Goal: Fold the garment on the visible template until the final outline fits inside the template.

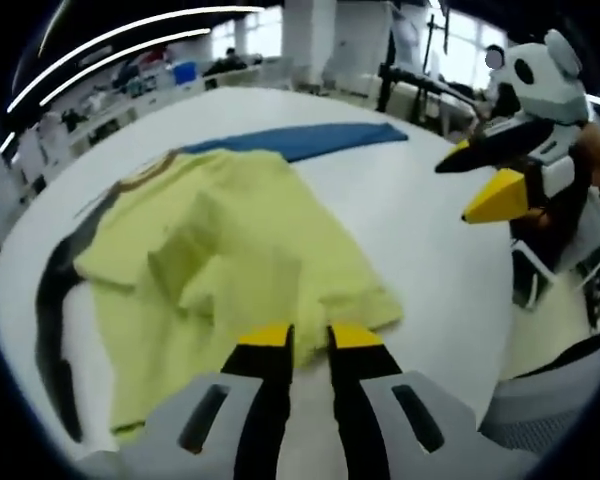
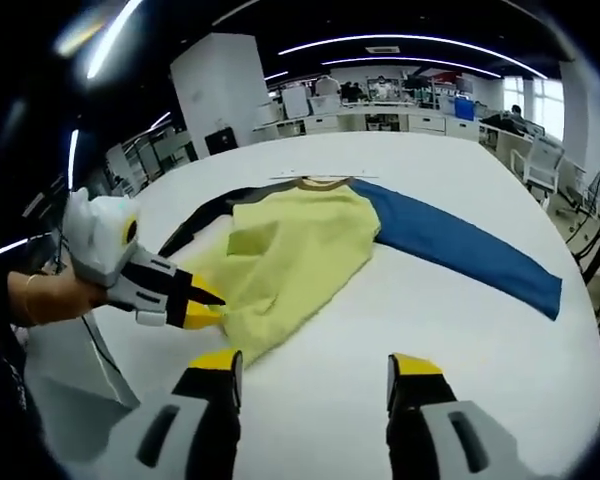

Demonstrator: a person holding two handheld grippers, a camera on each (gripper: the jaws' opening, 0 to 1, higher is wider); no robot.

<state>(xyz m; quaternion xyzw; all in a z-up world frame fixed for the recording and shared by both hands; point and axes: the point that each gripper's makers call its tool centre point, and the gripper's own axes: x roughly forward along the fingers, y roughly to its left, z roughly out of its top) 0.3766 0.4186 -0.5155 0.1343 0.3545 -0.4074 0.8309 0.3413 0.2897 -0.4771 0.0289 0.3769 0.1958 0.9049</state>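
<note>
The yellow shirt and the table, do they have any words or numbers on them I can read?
None can be read.
Yellow shirt: plain, no print showing.
Blue sleeve: plain.
White table: no markings legible.
Background office items are too blurred to read.
</note>
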